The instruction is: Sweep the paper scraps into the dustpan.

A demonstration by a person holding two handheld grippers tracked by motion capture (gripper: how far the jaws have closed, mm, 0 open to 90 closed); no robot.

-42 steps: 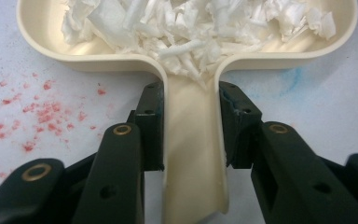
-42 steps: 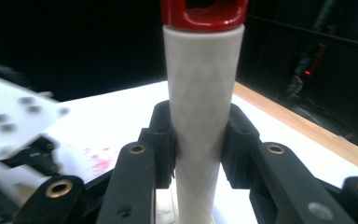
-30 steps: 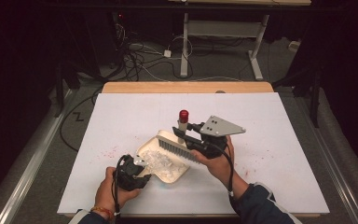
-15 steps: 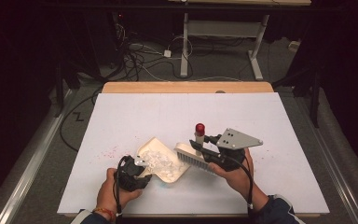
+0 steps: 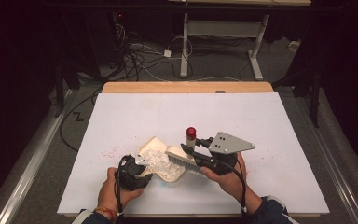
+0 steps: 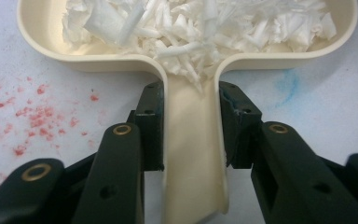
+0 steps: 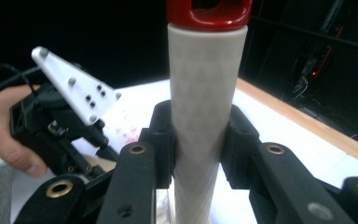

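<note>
A cream dustpan (image 5: 150, 145) lies on the white table near the front, heaped with white paper shreds (image 5: 161, 162). My left gripper (image 5: 137, 169) is shut on the dustpan's handle (image 6: 193, 154), its pads (image 6: 151, 121) pressing both sides below the shreds (image 6: 191, 32). My right gripper (image 5: 195, 151) is shut on a brush by its white handle (image 7: 205, 93), which ends in a red cap (image 5: 191, 132). The brush's bristle head (image 5: 182, 157) rests over the pan's right edge. The right gripper view shows the other hand's gripper (image 7: 51, 130) at left.
Red specks (image 5: 109, 151) stain the white sheet left of the pan, and a faint blue smudge (image 6: 286, 84) lies right of the handle. The table's wooden far edge (image 5: 186, 87) borders a floor with cables and desk legs.
My right gripper has carried the brush towards the near side and a little right, off the pan's middle to its right edge. The left gripper and the dustpan have stayed put.
</note>
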